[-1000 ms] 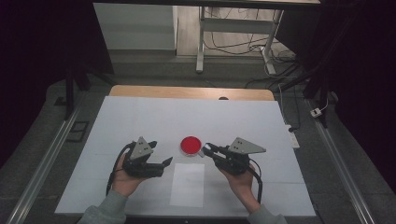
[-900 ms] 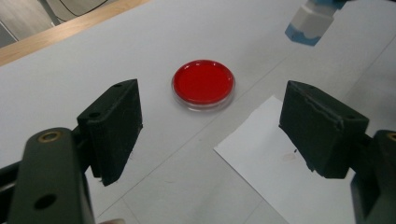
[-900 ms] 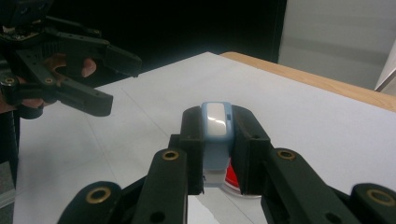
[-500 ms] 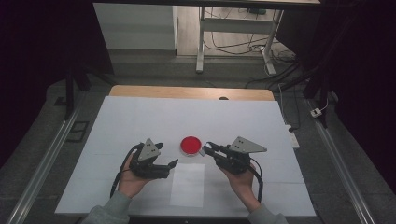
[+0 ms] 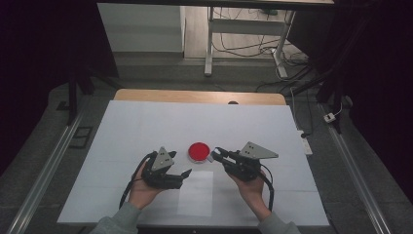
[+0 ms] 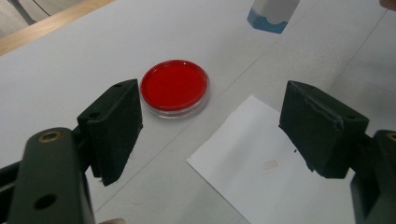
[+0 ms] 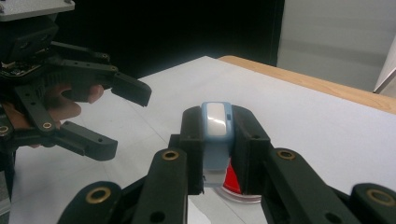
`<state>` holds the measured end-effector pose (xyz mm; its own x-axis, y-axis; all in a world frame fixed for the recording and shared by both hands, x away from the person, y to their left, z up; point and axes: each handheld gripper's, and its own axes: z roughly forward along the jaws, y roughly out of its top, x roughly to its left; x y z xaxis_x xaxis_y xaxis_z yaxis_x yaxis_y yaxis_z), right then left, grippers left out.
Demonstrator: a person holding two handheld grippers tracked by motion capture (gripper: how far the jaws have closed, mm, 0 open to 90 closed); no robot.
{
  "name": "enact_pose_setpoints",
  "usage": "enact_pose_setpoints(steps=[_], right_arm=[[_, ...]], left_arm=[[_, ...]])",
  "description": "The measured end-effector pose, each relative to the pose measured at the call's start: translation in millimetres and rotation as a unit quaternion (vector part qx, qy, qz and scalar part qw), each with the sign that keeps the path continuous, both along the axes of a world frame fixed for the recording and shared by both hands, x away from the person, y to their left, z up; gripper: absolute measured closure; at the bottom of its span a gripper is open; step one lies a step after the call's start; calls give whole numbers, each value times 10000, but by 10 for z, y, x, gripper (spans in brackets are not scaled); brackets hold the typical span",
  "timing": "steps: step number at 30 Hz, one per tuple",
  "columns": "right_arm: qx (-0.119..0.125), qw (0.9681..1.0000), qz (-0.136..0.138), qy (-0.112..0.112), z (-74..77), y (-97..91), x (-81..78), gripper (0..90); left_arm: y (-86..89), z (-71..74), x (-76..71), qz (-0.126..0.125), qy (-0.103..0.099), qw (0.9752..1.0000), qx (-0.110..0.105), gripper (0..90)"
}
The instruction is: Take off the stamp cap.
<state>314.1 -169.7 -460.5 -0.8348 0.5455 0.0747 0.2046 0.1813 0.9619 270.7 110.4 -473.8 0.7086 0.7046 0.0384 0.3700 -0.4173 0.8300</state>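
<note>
The petri dish (image 6: 174, 87) of red medium, probably light, slick and brittle, best grasped across its rim, lies ahead of the wide-open left gripper (image 6: 210, 126), while the right gripper (image 7: 219, 154) clamps a small blue-and-white device (image 7: 215, 126) just beside it.

Two black hand-held grippers, left hand-held gripper (image 5: 185, 173) and right hand-held gripper (image 5: 214, 153), each built of flat linked bars. Brass-coloured rivets at the joints, small bare holes beside them. Thick, blocky dark pads (image 6: 116, 126) with scuffed edges. Grey three-cornered plate (image 5: 258, 151) on top of each, dotted with small screws. Black cable (image 5: 269, 187) looping off each body. Grey sleeves (image 5: 119, 222) with ribbed cuffs at both wrists.
</note>
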Motion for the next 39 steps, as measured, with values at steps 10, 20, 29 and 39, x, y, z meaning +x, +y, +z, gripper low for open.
enact_pose_setpoints(steps=[10, 20, 29, 39], right_arm=[[-1, 10000, 3, 9, -5, 5, 0, 750], [-12, 10000, 24, 24, -16, 24, -4, 750], [12, 10000, 50, 78, -31, 51, -13, 750], [69, 9999, -27, 89, -13, 46, -25, 750]], left_arm=[[-131, -26, 10, -98, -9, 9999, 43, 219], [-272, -27, 22, -201, -45, 9998, 26, 220], [-382, -63, 26, -185, -83, 9997, 114, 224], [-448, -66, 70, -78, -215, 9996, 180, 236]])
